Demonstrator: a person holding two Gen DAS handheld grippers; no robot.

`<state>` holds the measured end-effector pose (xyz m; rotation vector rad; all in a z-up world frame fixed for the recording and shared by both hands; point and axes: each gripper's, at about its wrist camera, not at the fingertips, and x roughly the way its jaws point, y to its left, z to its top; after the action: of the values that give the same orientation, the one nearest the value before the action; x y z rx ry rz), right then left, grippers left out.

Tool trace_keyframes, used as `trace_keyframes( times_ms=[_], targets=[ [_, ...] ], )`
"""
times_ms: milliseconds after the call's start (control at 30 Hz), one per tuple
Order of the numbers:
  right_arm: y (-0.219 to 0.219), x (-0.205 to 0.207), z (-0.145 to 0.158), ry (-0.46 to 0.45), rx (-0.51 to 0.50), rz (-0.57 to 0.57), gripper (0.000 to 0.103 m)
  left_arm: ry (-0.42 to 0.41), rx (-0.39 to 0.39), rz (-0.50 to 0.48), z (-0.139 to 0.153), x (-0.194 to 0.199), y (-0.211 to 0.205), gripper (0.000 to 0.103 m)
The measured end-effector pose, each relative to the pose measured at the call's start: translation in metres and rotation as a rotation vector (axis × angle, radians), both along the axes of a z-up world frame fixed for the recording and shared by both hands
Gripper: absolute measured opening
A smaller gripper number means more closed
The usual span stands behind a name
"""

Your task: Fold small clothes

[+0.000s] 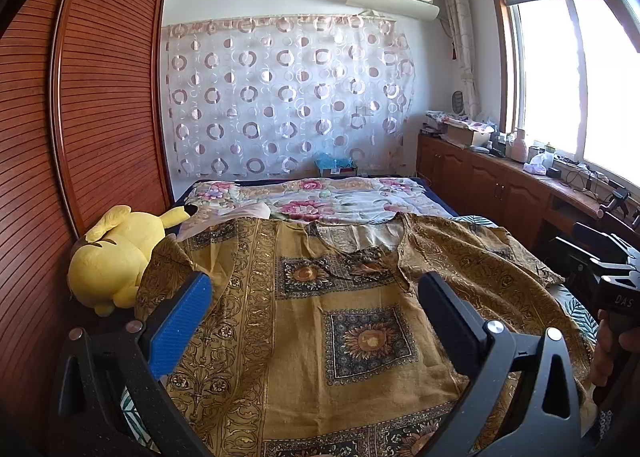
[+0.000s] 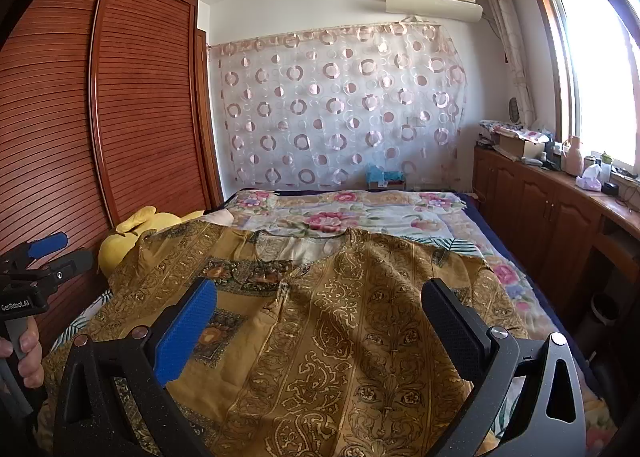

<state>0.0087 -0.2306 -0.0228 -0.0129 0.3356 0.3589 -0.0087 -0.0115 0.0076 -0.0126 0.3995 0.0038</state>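
While the bed [image 1: 360, 197] (floral sheet) carries the mustard patterned top [image 1: 320, 317] spread flat, a yellow plush [image 1: 116, 257] lies beside its left sleeve, and left claw [image 1: 316, 297] and right claw [image 2: 320, 305] hover above the top, both wide open, gripping nothing.

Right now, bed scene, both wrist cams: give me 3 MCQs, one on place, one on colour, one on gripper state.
1. Where is the yellow plush toy?
A. left of the garment, by the wardrobe
B. on the window counter
C. on top of the garment

2. Main colour of the patterned garment?
A. red
B. ochre-brown
C. white

3. State of the left gripper and right gripper?
A. both shut on cloth
B. one open, one shut
C. both open

Key: A, it lies against the wardrobe at the garment's left edge; B, ochre cloth with dark sunflower squares; C, the fingers stand wide apart with nothing between them.
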Motion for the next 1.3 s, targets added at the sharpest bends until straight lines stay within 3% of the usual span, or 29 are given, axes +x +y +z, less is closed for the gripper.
trace_keyframes(
  times_ms=[1300],
  targets=[
    [0.0020, -0.0020, -0.0004, -0.004, 0.002, -0.001, 0.103, -0.002, 0.006, 0.005, 0.0003, -0.0011, -0.0001, 0.103]
  ],
)
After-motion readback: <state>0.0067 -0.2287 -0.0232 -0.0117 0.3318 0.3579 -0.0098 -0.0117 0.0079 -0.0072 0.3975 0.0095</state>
